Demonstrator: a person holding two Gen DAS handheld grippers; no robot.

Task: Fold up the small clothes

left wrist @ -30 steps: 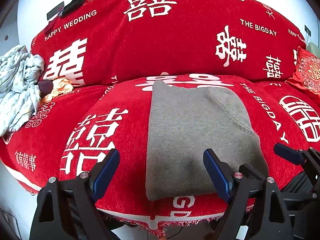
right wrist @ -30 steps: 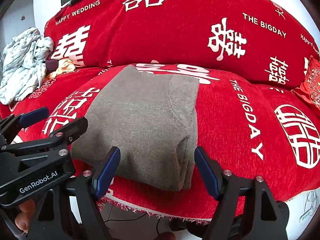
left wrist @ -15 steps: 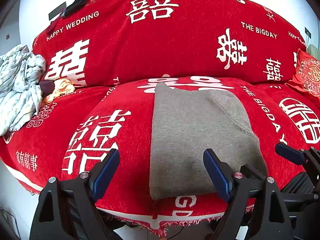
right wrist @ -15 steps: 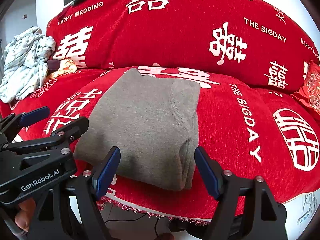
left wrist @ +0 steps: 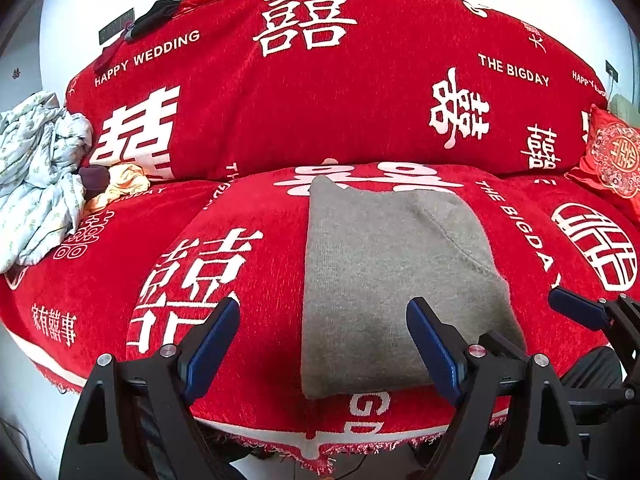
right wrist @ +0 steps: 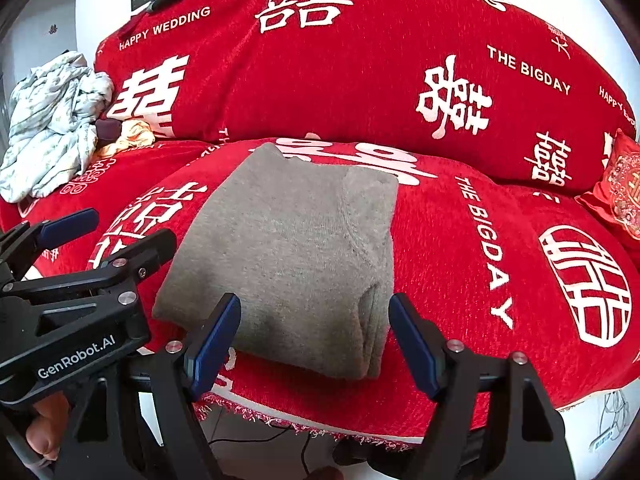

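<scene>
Nearest me, my left tongs (left wrist: 324, 344) and right tongs (right wrist: 314, 340) both hang wide, holding nothing, just short of the sofa (left wrist: 248, 128) edge. Past them the grey jumper (left wrist: 384, 280) lies on the near seat cushion, doubled into a neat block, thick fold at its right. I judge this piece nearly folded; next I either halve it again or set it aside. Far left waits a crumpled heap (left wrist: 36, 172).

Bare red sofa cover (left wrist: 248, 216) lies open on both sides of the folded grey garment (right wrist: 288, 248). At far left a crumpled pale cloth pile (left wrist: 36, 176) blocks the seat; a red cushion (left wrist: 612, 156), probably loose, crowds the right end.
</scene>
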